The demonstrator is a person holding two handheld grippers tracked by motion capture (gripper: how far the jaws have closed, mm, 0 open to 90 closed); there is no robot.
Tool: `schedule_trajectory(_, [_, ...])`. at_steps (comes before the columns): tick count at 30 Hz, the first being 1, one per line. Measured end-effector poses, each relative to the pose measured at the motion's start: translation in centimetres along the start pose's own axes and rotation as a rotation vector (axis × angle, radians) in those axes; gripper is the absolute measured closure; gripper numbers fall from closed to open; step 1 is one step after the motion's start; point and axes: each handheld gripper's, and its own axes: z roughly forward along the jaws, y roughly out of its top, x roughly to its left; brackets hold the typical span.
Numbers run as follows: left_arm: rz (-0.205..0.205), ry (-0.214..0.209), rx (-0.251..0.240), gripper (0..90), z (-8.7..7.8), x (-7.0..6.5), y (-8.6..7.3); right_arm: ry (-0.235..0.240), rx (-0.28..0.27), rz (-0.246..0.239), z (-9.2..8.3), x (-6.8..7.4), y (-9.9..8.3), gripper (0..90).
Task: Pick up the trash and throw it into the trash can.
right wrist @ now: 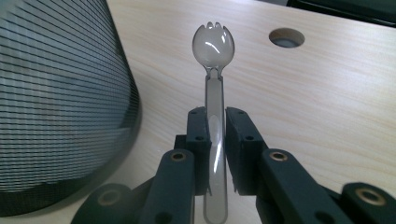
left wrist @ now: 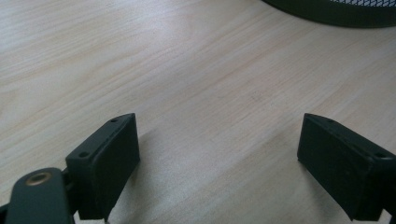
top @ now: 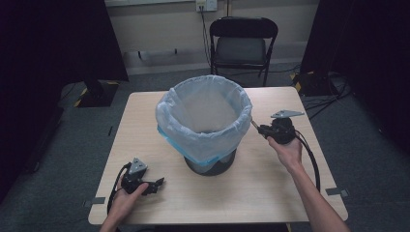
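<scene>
A: Where's the clear plastic spork (right wrist: 214, 79)?

B: Clamped in the right hand-held gripper (right wrist: 216, 122). Its jaws are pressed together on the handle, and the tined bowl sticks out past the tips, above the wooden counter (right wrist: 327, 88). In the high view that hand-held gripper (top: 255, 126) sits at the right of the counter, with the spork's end just beside the rim of the bin.

A: Which bin?

B: A dark mesh waste bin (top: 212, 163) in the middle of the counter, lined with a pale blue bag (top: 203, 118) folded over its rim. From the right gripper view the mesh wall (right wrist: 60, 98) stands close on the left of the spork.

A: And the left hand-held gripper (top: 155, 186)?

B: Its jaws stand wide apart with nothing between them, low over bare counter (left wrist: 201, 84) near the front left edge, well apart from the spork.
</scene>
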Motion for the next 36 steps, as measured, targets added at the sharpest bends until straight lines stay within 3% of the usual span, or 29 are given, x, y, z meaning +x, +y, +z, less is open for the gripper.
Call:
schedule_trajectory(15, [0.001,0.000,0.000,12.2,0.0,0.0,0.0,0.009,-0.104,0.002,-3.6,0.2,2.8,80.4])
schedule_trajectory(20, [0.000,0.000,0.000,12.2,0.0,0.0,0.0,0.009,-0.132,-0.012,-4.3,0.6,3.5,80.3])
schedule_trajectory(25, [0.000,0.000,0.000,12.2,0.0,0.0,0.0,0.010,-0.194,-0.014,-5.3,1.2,4.5,80.3])
schedule_trajectory(29, [0.001,0.000,0.000,12.2,0.0,0.0,0.0,0.010,-0.206,-0.035,-5.7,1.5,5.2,80.4])
schedule_trajectory(36, [0.000,0.000,0.000,12.2,0.0,0.0,0.0,0.021,-0.256,-0.023,-6.7,1.5,6.3,80.4])
